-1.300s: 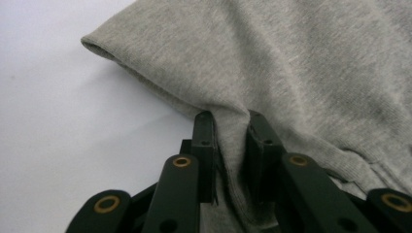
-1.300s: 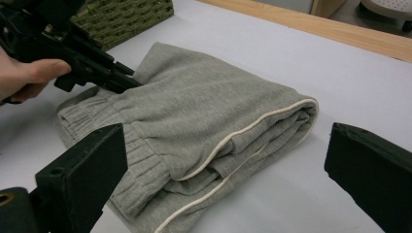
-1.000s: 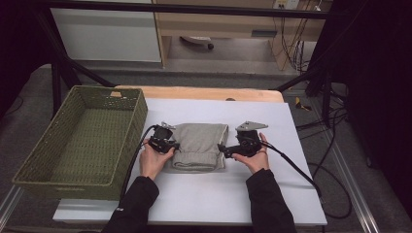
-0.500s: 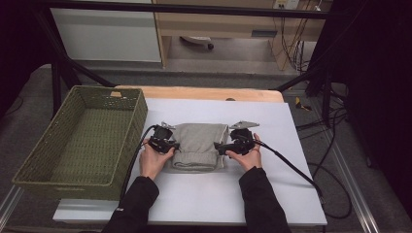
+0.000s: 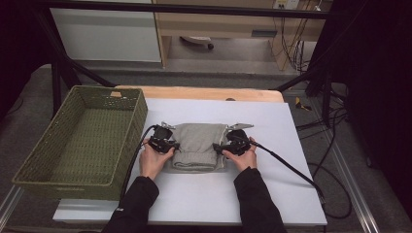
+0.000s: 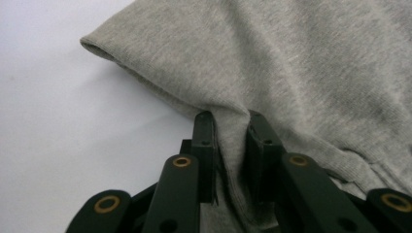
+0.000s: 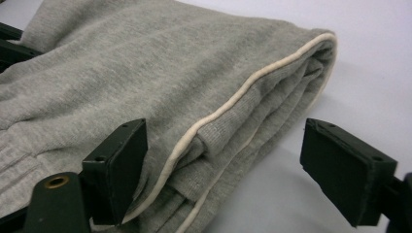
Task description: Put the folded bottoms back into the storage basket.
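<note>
With the left gripper pinching the folded grey garment, the right gripper has dropped to its piped edge, jaws closing but apparently not yet pressing, readying a two-handed lift.

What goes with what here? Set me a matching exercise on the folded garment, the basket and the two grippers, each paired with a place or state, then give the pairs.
Things:
1. grey folded garment
2. green woven basket
3. left gripper
4. right gripper

Places or states:
A. jaws apart, closing around a piped edge of the cloth
B. stands at the table's left side
C. lies mid-table between both hands
D. shut on a pinch of cloth

Pairs: 1-C, 2-B, 3-D, 4-A
</note>
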Action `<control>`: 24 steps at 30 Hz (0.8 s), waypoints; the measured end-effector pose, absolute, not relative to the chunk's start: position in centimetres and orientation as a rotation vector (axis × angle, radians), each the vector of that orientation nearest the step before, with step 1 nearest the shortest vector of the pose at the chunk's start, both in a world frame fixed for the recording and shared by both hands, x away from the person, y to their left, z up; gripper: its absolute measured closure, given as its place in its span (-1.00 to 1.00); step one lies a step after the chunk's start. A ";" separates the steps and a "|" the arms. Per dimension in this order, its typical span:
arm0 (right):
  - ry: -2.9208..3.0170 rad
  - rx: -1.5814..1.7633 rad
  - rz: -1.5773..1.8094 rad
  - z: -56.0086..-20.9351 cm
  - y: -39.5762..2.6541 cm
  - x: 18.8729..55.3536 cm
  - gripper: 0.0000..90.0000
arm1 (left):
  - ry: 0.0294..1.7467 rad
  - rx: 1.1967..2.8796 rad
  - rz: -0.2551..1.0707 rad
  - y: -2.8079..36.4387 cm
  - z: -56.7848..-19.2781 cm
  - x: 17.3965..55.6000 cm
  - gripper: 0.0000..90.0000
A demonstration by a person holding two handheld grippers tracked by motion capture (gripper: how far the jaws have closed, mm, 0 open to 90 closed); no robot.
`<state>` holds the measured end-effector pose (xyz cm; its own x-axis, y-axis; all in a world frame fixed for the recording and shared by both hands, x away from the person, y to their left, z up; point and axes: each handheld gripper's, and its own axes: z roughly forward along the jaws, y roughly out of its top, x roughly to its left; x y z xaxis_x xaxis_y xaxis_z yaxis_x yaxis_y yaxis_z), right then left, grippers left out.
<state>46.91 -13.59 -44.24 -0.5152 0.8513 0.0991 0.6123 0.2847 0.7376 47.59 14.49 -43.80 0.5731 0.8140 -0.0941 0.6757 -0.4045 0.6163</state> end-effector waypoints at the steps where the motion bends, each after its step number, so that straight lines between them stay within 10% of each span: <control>1: 2.248 1.332 1.067 -44.3 -13.6 46.9 -0.53 | 1.184 2.193 0.294 14.5 -43.8 47.6 0.70; 24: 2.342 1.410 1.084 -44.7 -13.5 47.0 0.14 | 1.187 2.192 0.286 14.5 -43.8 47.7 0.70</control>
